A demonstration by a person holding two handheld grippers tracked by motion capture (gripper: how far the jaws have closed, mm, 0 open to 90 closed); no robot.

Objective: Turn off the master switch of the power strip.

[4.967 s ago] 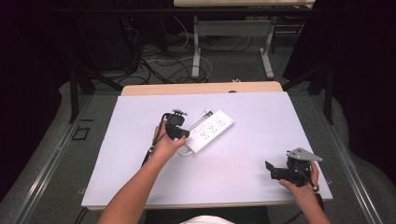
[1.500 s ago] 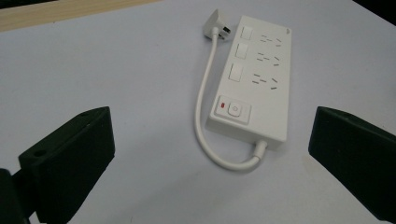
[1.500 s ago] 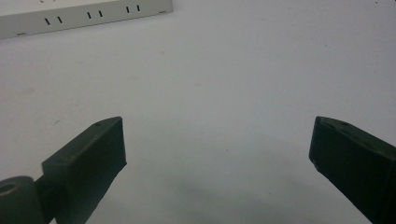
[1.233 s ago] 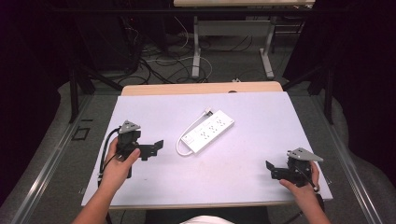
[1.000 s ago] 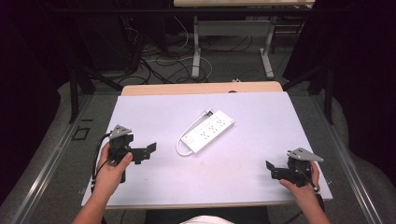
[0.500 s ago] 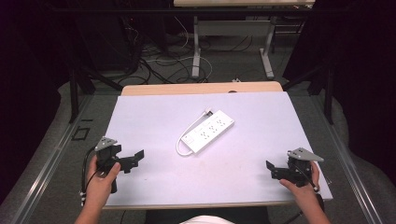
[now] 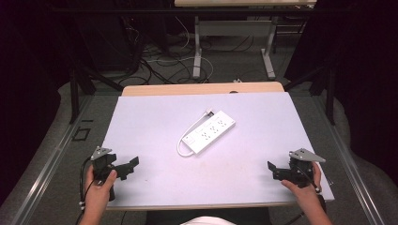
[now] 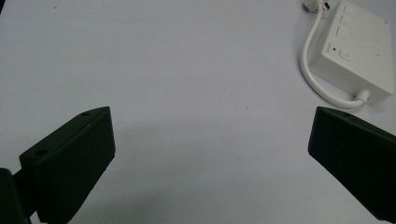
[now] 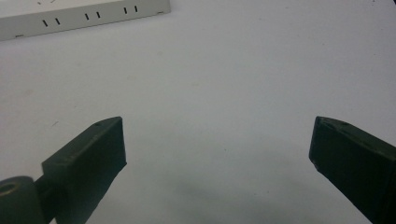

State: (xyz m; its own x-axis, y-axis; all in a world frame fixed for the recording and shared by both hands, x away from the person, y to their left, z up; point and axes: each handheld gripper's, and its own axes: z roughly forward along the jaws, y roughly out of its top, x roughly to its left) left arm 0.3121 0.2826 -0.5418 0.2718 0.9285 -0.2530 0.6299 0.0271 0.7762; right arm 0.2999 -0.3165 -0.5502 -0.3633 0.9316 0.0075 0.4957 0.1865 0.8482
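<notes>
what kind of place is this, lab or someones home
Most likely a lab or recording workspace, not a home: a bare white table holding a single power strip, dark curtains around it, loose cables on the floor behind, and handheld claws, left claw and right claw.

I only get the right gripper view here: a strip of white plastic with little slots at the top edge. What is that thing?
Observer: A white power strip, lying diagonally near the middle of the table.
Operator: Does it have a cord?
Observer: Yes, a short white cable curls from one end along its side to a plug lying on the table beside the strip.
Operator: Is anyone holding it?
Observer: No. The left gripper sits at the table's near left corner, jaws wide apart, nothing between them.
Operator: Any switch on it?
Observer: The left gripper view shows one beside a small red dot.
</notes>
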